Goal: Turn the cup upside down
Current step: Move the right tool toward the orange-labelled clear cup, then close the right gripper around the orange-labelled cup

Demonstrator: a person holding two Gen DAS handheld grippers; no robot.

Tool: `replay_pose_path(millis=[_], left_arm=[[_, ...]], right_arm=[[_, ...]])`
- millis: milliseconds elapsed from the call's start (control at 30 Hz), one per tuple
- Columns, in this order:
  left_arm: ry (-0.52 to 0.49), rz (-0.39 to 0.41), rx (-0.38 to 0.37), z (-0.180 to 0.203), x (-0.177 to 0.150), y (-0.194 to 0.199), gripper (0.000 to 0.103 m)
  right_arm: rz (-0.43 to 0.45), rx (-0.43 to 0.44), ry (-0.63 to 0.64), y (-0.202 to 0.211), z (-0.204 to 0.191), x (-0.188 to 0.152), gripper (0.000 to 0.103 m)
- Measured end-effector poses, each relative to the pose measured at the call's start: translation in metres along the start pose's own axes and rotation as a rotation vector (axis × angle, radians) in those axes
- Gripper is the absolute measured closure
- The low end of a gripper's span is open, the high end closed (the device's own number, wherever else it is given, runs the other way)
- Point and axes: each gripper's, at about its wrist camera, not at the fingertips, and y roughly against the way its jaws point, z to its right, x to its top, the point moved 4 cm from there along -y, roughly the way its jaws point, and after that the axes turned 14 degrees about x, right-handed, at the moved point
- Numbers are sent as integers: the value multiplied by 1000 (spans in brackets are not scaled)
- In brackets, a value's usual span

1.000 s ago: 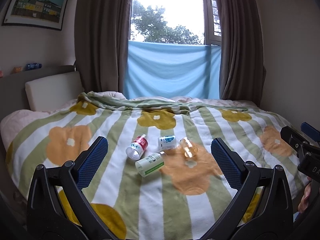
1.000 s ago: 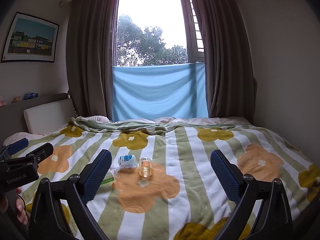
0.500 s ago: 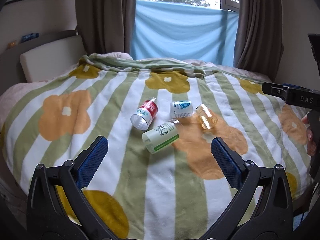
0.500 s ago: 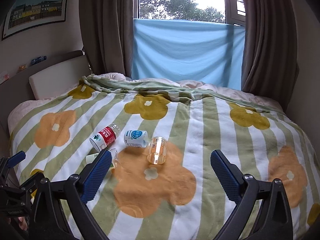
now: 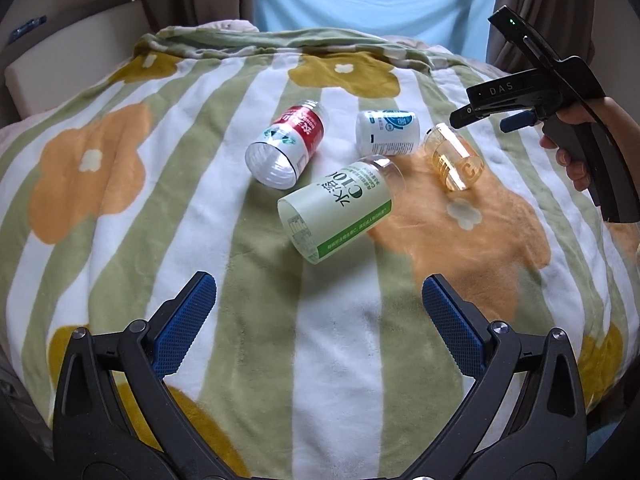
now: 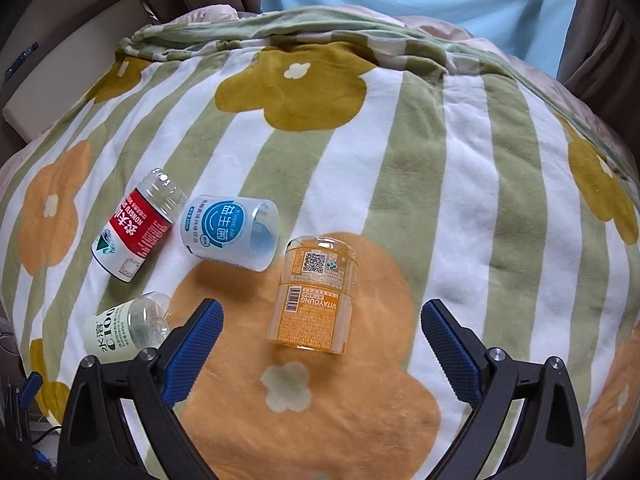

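Four cut-bottle cups lying on their sides on the flowery blanket (image 6: 460, 184), both grippers hovering empty.

The right gripper (image 6: 322, 322) is sitting wide open right over the orange cup (image 6: 314, 296), which is lying on an orange flower just beside the blue-label cup (image 6: 230, 232). The left gripper (image 5: 318, 300) is also spread wide, pointing at the green-label cup (image 5: 336, 210), which is touching the blue one. The red-label cup (image 5: 288, 142) is lying a bit to the left.
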Motion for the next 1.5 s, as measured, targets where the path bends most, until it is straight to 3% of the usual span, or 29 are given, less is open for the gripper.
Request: replay_pose_path(millis=[167,367,433,500,1033,1333,1500], left_arm=[[-33,-20,8,6,-5,-9,0],[-46,-9,5,6,-6,-6,0],[-44,-9,-3,5,-7,-3,0],[-45,-6,-7,4,-7,0,0],[-30,19,-23,-8,-14,35,0],[-28,24,-61,-9,-38,65,0],[-15,41,-72,-11,-55,82,0]], right_arm=[[-69,0,-47,-40,11,7,5],[-79,7,-71,-62,12,12,32],[-82,0,-77,-65,13,13,36],[-88,-20,-79,-66,15,13,48],[-65,54,-94,-32,0,-14,48],[-58,146,-61,6,-48,-81,48],[-54,170,-65,7,-69,-128,48]])
